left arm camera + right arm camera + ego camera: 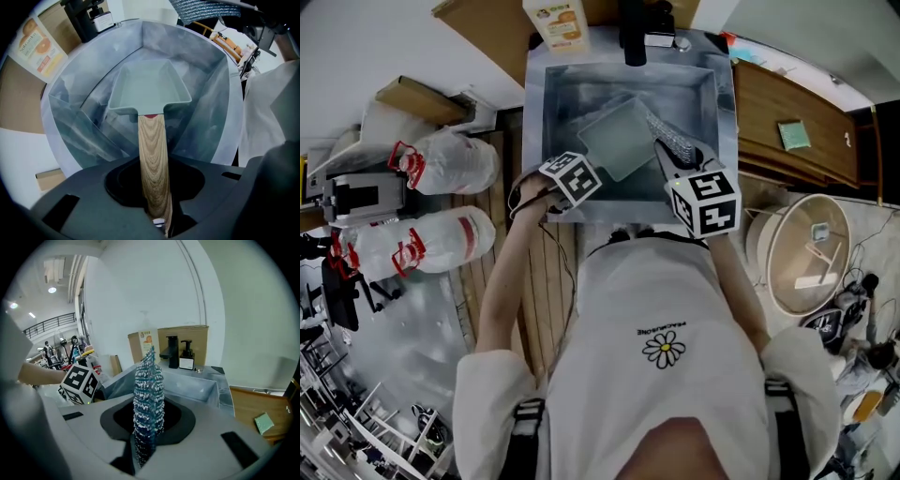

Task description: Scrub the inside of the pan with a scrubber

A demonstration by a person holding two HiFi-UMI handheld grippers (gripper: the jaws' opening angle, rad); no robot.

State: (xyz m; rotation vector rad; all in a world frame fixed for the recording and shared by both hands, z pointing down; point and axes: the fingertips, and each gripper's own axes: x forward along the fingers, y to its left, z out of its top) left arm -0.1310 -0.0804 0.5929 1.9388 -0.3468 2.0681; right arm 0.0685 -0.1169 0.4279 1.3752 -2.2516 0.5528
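A square pale-green pan (619,139) lies tilted inside the steel sink (722,103). Its wooden handle (153,159) runs back between the jaws of my left gripper (157,206), which is shut on it. In the head view the left gripper (584,169) sits at the sink's near left rim. My right gripper (682,167) is shut on a blue-grey mesh scrubber (668,139), held over the pan's right edge. In the right gripper view the scrubber (148,394) stands up out of the right gripper (145,441). The pan's inside (149,86) faces the left gripper view, and the scrubber (206,9) hangs above it, apart from the pan.
A black faucet (633,33) and a soap dispenser (186,355) stand at the sink's back. An orange-printed carton (558,23) is at the back left. A wooden counter (787,112) with a green sponge (794,134) lies right; clear bags (450,161) and a round bin (806,253) flank me.
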